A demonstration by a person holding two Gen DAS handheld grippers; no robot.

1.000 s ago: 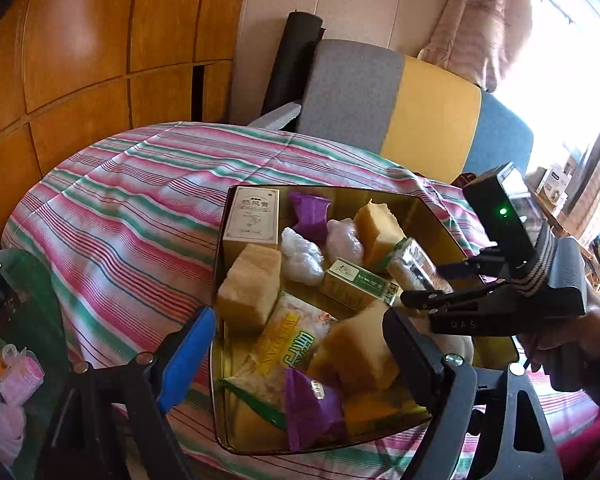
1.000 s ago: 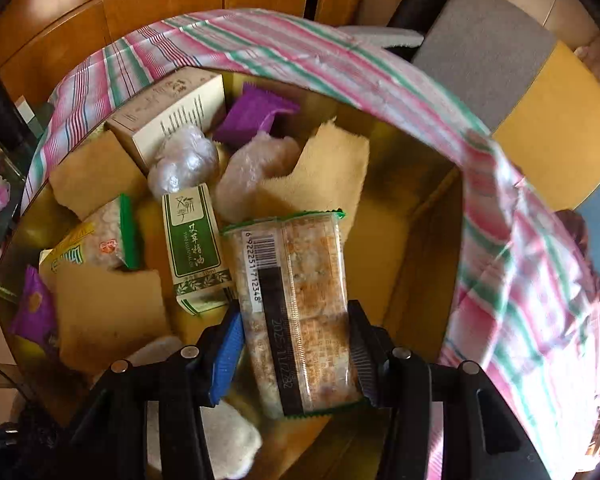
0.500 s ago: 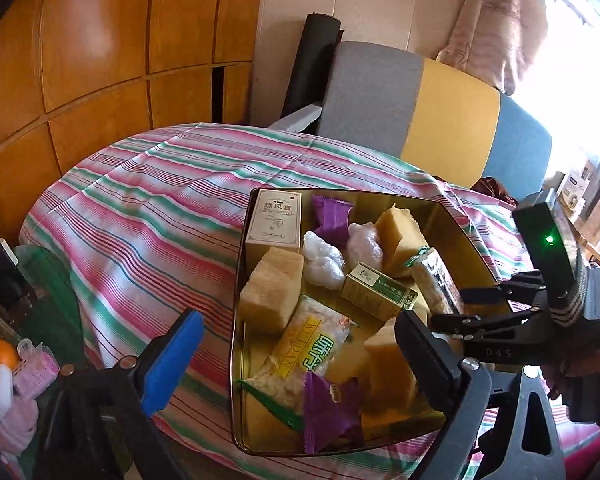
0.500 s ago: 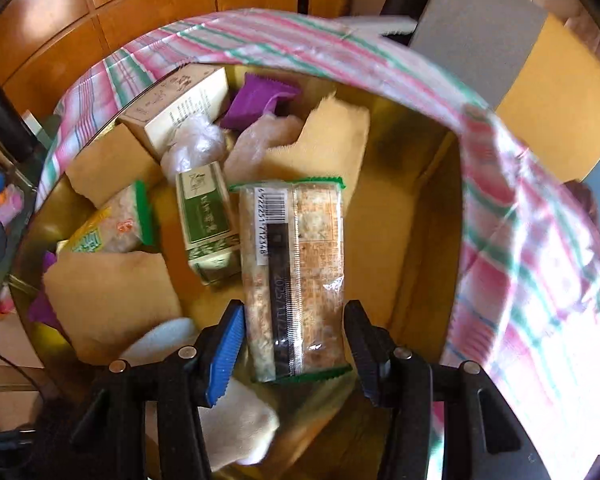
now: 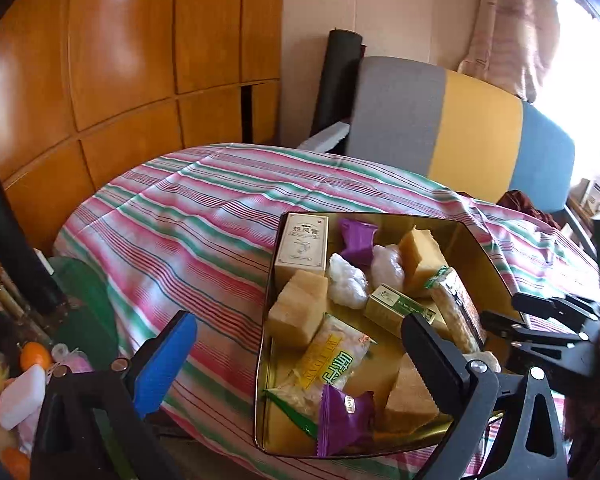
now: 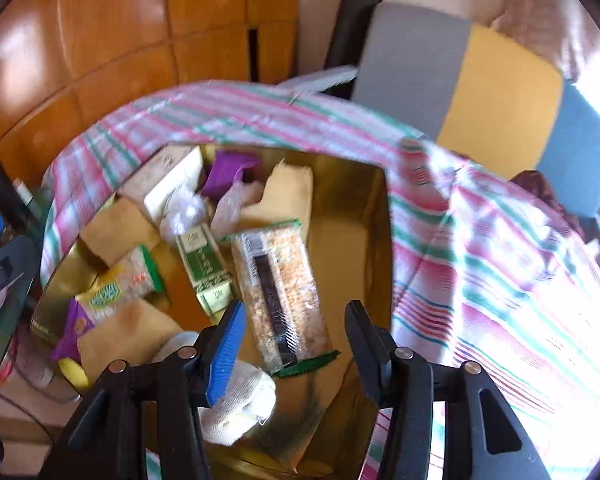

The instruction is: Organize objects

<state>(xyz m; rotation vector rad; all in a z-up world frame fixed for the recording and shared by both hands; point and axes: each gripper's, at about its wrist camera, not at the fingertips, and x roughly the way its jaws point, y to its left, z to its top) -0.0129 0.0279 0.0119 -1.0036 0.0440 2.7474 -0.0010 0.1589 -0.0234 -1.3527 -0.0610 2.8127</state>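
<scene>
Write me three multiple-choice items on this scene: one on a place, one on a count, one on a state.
1. Where does the cracker pack lie?
A. in the tin
B. on the cloth
C. on the chair

2. How many purple wrappers are in the tin?
A. one
B. two
C. four

3. How is the left gripper?
A. open and empty
B. shut on the green box
C. shut on the cracker pack

Key:
1 A: the pack rests on the tin's gold floor, beside the green box.
2 B: one lies at the far end and one at the near edge.
3 A: its jaws have just been opening and stand wide apart, with nothing between them.
</scene>
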